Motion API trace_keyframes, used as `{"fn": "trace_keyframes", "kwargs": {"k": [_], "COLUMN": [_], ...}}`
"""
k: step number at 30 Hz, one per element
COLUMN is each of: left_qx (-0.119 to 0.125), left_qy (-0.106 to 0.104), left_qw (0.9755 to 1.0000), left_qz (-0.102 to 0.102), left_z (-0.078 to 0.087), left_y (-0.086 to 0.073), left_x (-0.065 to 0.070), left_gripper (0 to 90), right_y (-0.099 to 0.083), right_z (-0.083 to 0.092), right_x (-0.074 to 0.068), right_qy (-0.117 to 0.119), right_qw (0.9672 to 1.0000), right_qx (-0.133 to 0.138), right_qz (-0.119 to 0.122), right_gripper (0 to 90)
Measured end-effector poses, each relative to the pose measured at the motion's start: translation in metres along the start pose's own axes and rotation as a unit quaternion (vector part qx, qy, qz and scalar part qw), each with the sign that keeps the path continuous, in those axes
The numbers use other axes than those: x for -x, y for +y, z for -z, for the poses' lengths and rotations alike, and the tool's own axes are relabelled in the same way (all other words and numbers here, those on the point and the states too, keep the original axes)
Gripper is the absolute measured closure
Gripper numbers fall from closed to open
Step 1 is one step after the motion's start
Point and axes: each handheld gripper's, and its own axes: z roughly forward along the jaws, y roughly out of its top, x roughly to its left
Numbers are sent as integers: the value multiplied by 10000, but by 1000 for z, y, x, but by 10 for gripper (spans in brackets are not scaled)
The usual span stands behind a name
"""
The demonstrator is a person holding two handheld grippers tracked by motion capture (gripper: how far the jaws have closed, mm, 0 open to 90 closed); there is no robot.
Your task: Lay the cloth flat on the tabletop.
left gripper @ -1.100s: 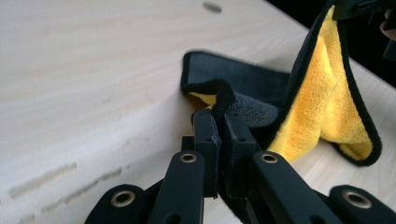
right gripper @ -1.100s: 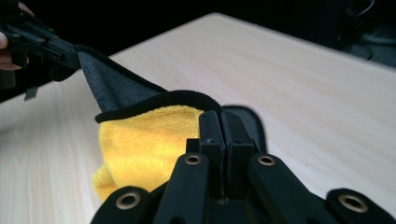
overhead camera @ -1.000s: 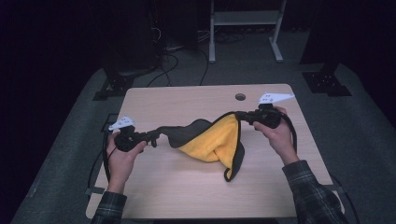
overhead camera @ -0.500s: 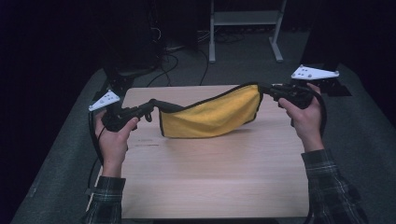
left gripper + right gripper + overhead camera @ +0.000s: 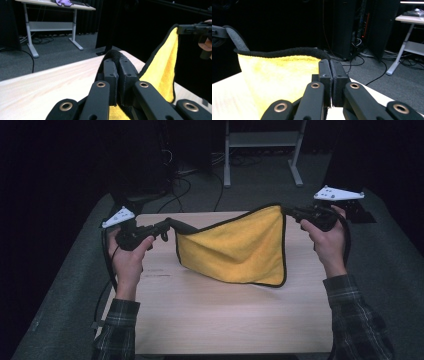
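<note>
A yellow cloth point(image 5: 240, 247) with a black hem hangs stretched above the light wooden table point(image 5: 220, 320), held by two corners. My left gripper point(image 5: 169, 224) is shut on its left corner, where the dark side of the cloth wraps the jaws point(image 5: 117, 72). My right gripper point(image 5: 289, 211) is shut on the upper right corner, the hem point(image 5: 287, 53) running out from its closed jaws. In the left gripper view the cloth point(image 5: 162, 67) rises to the right gripper point(image 5: 186, 29) at the far right. The cloth's lower edge point(image 5: 260, 282) hangs close to the tabletop.
The table point(image 5: 37, 87) stands on grey carpet. Behind it is a white desk frame point(image 5: 260, 150) with cables point(image 5: 185, 170) on the floor. A dark equipment rack point(image 5: 352, 27) and another desk point(image 5: 409, 20) show in the right gripper view.
Both grippers have risen and moved apart with the cloth. The cloth went from a slack heap on the table to a sheet lifted and stretched above it.
</note>
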Motion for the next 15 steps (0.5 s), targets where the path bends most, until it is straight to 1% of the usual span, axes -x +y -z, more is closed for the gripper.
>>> {"fn": "trace_keyframes", "kwargs": {"k": [1,2,4,5,7,8,9,10,11,13,15], "left_qx": [66,177,299,347,313,260,189,54,-66,-347,-599], "left_qy": [-8,21,52,38,15,-6,-47,-71,-60,-100,-121], "left_qw": [10000,9998,9992,9989,9987,9988,9992,9996,9997,9993,9979], "left_qz": [-12,-129,-259,-307,-394,-403,-343,-267,-235,-34,229], "left_z": [-3,-5,-5,-4,-3,-2,-3,-5,-6,-11,-14], "left_y": [5,13,21,22,19,14,7,-5,-13,-36,-57], "left_x": [-1,-1,2,4,8,9,9,10,9,6,2], "left_gripper": [860,860,860,860,860,860,860,860,860,859,860], "right_y": [5,8,15,18,18,15,9,1,-12,-32,-54], "right_z": [-4,-4,-2,0,3,4,5,5,4,1,-2], "right_x": [6,7,9,9,8,8,8,8,8,8,8], "right_qy": [-68,-96,-112,-103,-72,-54,-23,13,43,74,129], "right_qw": [9999,9999,9996,9995,9992,9992,9993,9995,9997,9998,9994], "right_qx": [71,111,238,296,387,389,375,328,242,53,-174], "right_qz": [-48,-50,-52,-30,-1,20,-4,-44,-89,-151,-273], "right_gripper": [877,877,877,877,877,877,877,877,877,877,877]}}
